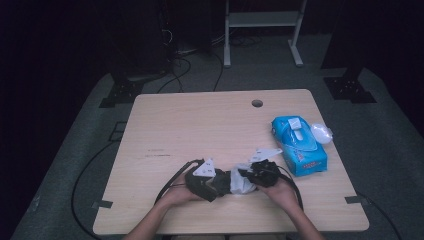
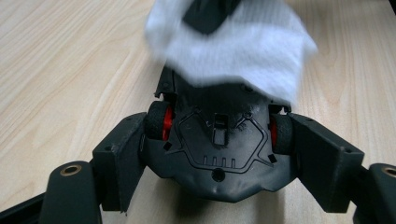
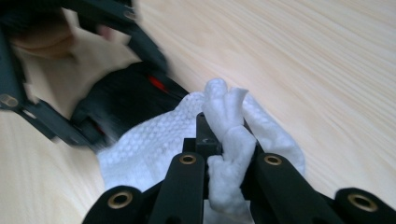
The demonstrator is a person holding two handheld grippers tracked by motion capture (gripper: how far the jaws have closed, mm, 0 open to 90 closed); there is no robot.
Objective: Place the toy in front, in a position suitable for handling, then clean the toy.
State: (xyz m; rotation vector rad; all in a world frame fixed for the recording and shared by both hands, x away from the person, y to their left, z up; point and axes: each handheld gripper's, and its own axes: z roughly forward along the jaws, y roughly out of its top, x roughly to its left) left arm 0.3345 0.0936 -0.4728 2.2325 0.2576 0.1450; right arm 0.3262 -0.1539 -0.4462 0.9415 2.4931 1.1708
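My left gripper (image 2: 218,142) is shut on a black toy car (image 2: 217,149), held belly up by its sides, with red-hubbed wheels against both jaws. My right gripper (image 3: 225,135) is shut on a bunched white tissue (image 3: 154,144), which drapes over the far end of the car (image 3: 121,93). The tissue (image 2: 233,46) covers the car's front in the left gripper view, where its edges are blurred. In the high view both grippers meet near the table's front edge: the left gripper (image 1: 212,181), the right gripper (image 1: 252,174), with the tissue (image 1: 241,185) between them.
A blue tissue pack (image 1: 299,145) lies at the table's right, with a pale crumpled wrapper (image 1: 321,132) beside it. The wooden table (image 1: 200,125) has a cable hole (image 1: 257,103) near its far edge. Cables trail off the left side to the floor.
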